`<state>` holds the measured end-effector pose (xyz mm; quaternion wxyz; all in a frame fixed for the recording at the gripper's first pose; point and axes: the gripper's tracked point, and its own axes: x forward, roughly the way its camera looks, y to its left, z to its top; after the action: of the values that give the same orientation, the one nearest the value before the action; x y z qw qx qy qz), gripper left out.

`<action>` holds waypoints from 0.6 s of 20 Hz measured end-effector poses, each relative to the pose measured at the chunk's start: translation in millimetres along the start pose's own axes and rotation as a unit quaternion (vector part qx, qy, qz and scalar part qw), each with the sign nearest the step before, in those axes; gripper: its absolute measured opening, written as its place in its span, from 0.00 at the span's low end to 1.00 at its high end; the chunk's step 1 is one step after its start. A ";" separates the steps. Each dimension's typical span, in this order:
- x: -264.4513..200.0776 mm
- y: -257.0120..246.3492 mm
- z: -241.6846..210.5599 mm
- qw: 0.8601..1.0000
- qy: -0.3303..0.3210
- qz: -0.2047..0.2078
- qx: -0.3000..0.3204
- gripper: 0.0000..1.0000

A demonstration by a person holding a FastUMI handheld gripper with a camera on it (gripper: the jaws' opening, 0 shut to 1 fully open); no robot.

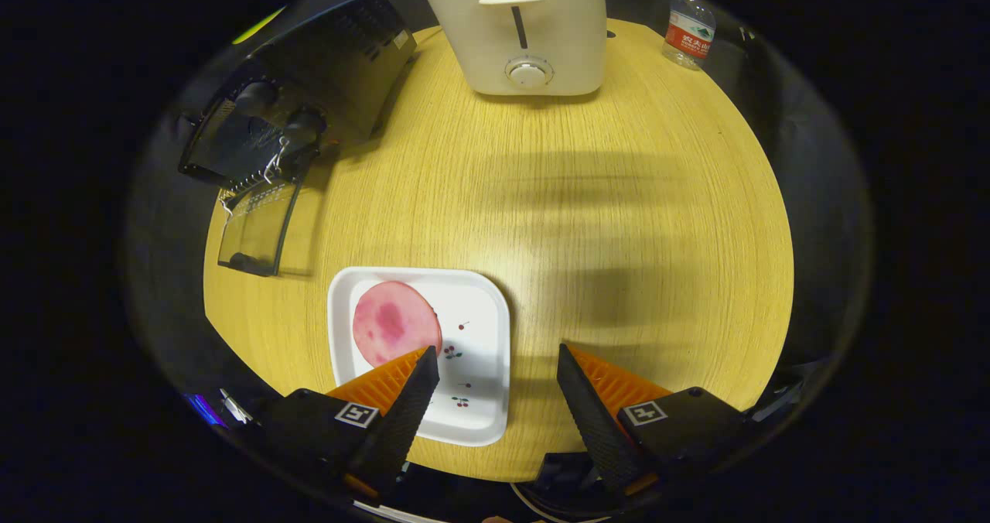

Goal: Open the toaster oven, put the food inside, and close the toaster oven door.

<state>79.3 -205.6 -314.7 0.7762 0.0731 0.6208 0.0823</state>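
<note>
The gripper (497, 372) hangs spread wide with nothing between its fingers, poised above the near side of the round wooden table (619, 221). Using the white plate (483, 314) as our marker: the left fingertip sits over it, right at the edge of the pink food slice (394, 323) that lies on it. Beyond the plate to the left, the black toaster oven (309, 90) has its glass door (259, 225) dropped open, so step one looks done; loading and closing remain. The plate sits close to the table's near rim. Bare tabletop runs between plate and door, a clean lane across.
</note>
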 end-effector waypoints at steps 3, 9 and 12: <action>2.0 -2.8 -1.0 1.000 -0.004 -0.024 -0.010 0.93; 0.8 2.2 -1.3 0.999 -0.018 -0.019 0.020 0.41; 5.3 -1.5 -1.3 0.999 -0.007 -0.008 0.038 0.20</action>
<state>79.2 -205.9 -320.3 0.7780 0.0981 0.6184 0.0516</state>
